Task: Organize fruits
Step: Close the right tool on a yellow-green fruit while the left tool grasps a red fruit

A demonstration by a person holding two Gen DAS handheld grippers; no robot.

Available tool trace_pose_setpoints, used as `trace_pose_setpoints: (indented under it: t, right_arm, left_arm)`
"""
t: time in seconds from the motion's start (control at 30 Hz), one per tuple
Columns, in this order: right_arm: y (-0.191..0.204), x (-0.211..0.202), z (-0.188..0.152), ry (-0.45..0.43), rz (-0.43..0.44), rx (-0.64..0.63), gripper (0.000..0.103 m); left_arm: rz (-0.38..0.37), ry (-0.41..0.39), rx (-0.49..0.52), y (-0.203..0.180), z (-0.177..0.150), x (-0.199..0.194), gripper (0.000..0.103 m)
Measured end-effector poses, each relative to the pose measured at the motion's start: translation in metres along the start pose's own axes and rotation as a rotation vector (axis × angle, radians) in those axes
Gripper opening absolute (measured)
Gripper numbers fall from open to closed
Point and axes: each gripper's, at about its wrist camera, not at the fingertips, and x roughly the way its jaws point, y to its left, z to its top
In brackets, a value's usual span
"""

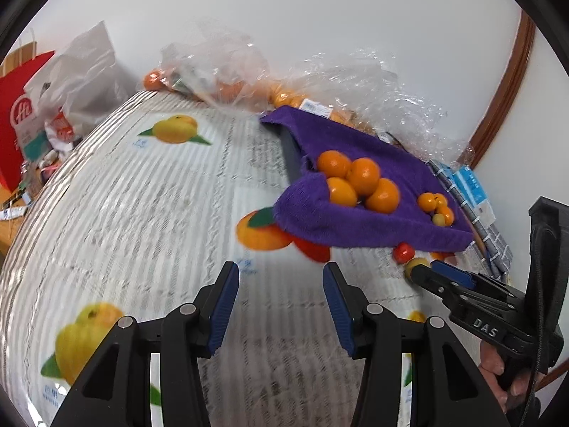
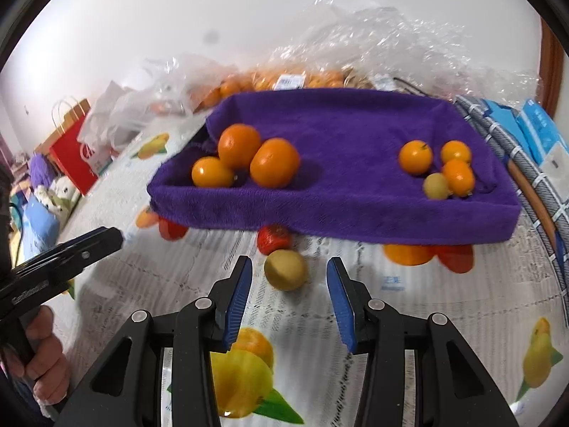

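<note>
Both grippers hang over the fruit-print tablecloth (image 2: 170, 277), jaws partly open and empty. Just ahead of the right gripper (image 2: 288, 302) lies a yellow-green fruit (image 2: 285, 269), a red fruit (image 2: 273, 237) touching behind it, against the purple towel-lined tray (image 2: 355, 213) of oranges (image 2: 274, 162). Only the left gripper (image 1: 281, 306) view shows an orange (image 1: 153, 80) beside the far plastic bags (image 1: 209, 60).

Purple towel (image 2: 341, 131) hides the tray beneath (tablecloth (image 2: 170, 277) print blurred).
</note>
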Motion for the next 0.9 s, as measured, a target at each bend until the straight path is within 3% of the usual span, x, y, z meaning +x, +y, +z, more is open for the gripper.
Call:
trace_pose_setpoints:
  t: [0.07,0.1,0.33,0.47,0.73,0.9]
  right_arm:
    - [0.003,0.008,-0.001,0.015,-0.016,-0.008,0.029]
    - [0.003,0.009,0.000,0.021,-0.021,-0.006,0.028]
    - [-0.011,-0.020,-0.017,-0.043,-0.061,-0.042,0.028]
    - [-0.040,-0.040,-0.034,-0.052,-0.111,-0.038,0.028]
    - [-0.101,-0.064,-0.061,-0.055,-0.165,0.068,0.028]
    - [-0.107,-0.072,-0.068,-0.082,-0.156,0.075,0.028]
  left_arm:
    - [0.002,-0.004,-0.009,0.002,-0.002,0.000,0.047]
    - [0.000,-0.008,-0.011,0.001,-0.001,0.000,0.047]
    - [-0.021,-0.021,0.050,-0.010,-0.004,-0.003,0.047]
    - [-0.059,0.056,0.088,-0.022,-0.008,0.002,0.046]
    - [-0.089,0.086,0.237,-0.098,-0.007,0.026,0.046]
    - [-0.057,0.128,0.300,-0.128,-0.003,0.052,0.046]
